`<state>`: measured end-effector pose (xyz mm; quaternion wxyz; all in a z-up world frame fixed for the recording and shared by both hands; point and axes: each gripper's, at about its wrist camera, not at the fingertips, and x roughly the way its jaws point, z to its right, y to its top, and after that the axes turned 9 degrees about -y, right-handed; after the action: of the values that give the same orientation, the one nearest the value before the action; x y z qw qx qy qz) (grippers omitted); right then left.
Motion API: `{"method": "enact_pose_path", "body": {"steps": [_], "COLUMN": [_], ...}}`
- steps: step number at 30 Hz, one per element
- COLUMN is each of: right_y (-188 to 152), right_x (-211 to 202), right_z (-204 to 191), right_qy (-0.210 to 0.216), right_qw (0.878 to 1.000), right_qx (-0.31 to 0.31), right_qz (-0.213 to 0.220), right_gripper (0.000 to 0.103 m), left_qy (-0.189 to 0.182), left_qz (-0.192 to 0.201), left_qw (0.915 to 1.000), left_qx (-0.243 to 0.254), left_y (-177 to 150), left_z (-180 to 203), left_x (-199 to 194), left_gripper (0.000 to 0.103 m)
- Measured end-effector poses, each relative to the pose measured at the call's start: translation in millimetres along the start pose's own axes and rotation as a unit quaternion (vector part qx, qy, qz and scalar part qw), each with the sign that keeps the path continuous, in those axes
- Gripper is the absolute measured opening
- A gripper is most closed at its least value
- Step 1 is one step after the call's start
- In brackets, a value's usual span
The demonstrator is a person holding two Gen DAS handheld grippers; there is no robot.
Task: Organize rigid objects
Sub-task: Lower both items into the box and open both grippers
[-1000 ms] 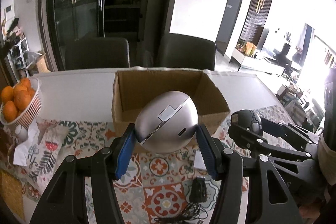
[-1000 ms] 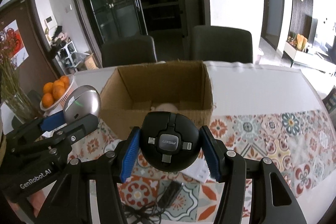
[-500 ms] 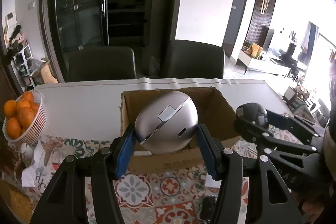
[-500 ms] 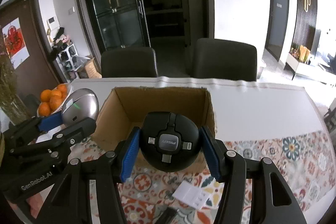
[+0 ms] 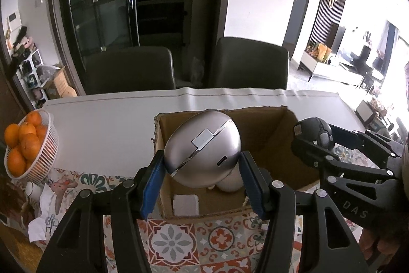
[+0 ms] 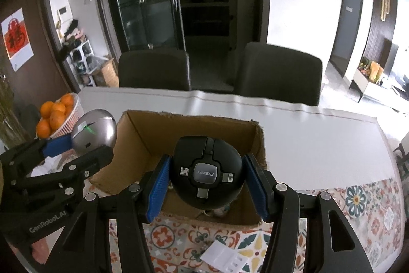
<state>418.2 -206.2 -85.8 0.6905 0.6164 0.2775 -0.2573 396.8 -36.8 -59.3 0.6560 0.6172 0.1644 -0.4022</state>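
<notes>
Over by the table's left edge sits your basket of oranges (image 5: pixel 30 145), well apart from the action. Now your left gripper (image 5: pixel 202 170): its blue pads are pinching the silver egg-shaped case (image 5: pixel 202 152) on both flanks, long axis tilted up toward the right. It hangs over the cardboard box (image 5: pixel 278 145), just above the box's near-left corner, so the drop point lies straight below the fingers, not ahead of them. Down inside you can see a small white block (image 5: pixel 186 204) on the box floor near the front wall, and a pale rounded thing half hidden under the case; what it is, you cannot tell.

Moving right, your right gripper (image 6: pixel 205 179) is clamped on the black round adapter (image 6: pixel 205 170), logo face toward the camera, and it hangs over the box's near-right part, just inside the front wall. Both hands look equally placed, side by side above the opening, neither clearly nearer the floor.

The move ahead looks like a lowering and a release, and the thing to watch is the silver case: it hangs close above the left wall, so bring it inward before you let go. A white card (image 6: pixel 225 257) lies on the patterned cloth (image 6: pixel 358 201) in front of the box, not yet gathered.
</notes>
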Motion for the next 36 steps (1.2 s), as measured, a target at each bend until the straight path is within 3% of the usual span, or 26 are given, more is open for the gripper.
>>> {"method": "enact_pose_path", "body": {"steps": [4,17,23,30,36], "right_y": [1,6,5,3,8], "right_x": [18,76,97,108,103], "right_z": [0,-6,-12,-19,-17], "right_qy": [0.005,0.031,0.023,0.013,0.005], "right_qw": [1.000,0.993,0.988,0.982,0.984], "right_qx": [-0.001,-0.049,-0.086,-0.115,-0.114], "right_qz": [-0.021,-0.104,-0.127,-0.147,-0.138], "right_gripper": [0.057,0.057,0.057,0.057,0.060], "left_qy": [0.009,-0.013,-0.007,-0.002,-0.007], "left_qz": [-0.019,-0.093,-0.132,-0.141,-0.147], "left_qw": [0.9998,0.9955,0.9910,0.9895,0.9889], "left_qx": [0.002,0.004,0.021,0.031,0.023], "left_y": [2,3,3,2,3], "left_z": [-2,-17,-19,-17,-19], "left_x": [14,65,86,92,93], "left_gripper": [0.057,0.057,0.057,0.057,0.058]}}
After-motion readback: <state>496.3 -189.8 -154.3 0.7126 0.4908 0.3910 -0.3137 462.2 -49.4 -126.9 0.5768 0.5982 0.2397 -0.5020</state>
